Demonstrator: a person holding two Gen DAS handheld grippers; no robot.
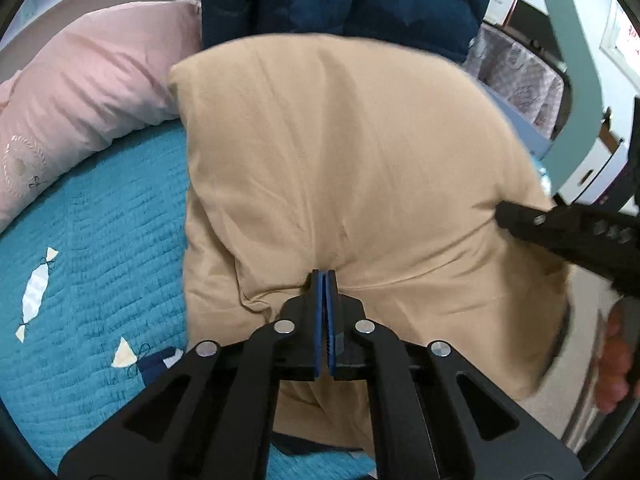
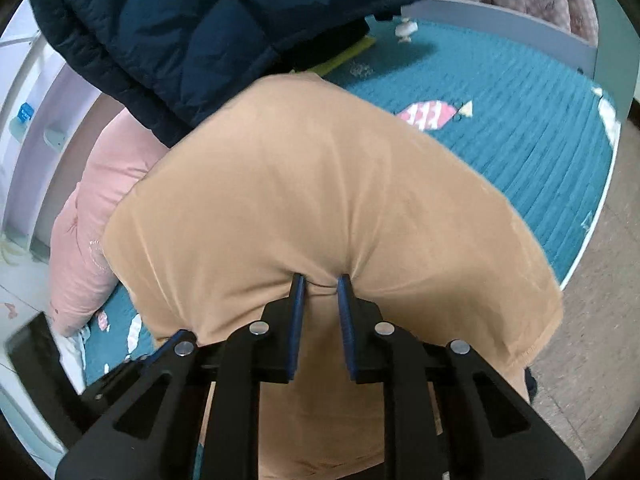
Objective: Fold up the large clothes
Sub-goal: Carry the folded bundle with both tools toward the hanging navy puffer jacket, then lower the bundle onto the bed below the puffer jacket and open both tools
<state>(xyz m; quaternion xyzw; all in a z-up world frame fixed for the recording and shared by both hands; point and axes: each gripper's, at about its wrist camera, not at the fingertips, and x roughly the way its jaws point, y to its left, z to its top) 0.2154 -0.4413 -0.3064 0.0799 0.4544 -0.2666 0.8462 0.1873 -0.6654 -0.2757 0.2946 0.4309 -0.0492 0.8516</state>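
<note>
On the teal quilt [image 2: 520, 140], a pink pillow [image 1: 80, 100]

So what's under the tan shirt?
The tan shirt lies on a teal quilt, which shows all around it. A pink pillow and a dark blue puffer jacket sit behind it. Whatever is directly beneath the shirt is covered.

Each fisheye camera rides its own gripper and looks steeply down along the black fingers, close over the tan cotton garment [image 1: 340, 152] [image 2: 320, 200] on the teal quilted bedspread [image 1: 100, 240] [image 2: 520, 140], both views sharing these and the pink pillow [image 1: 80, 100] [image 2: 88, 240].
</note>
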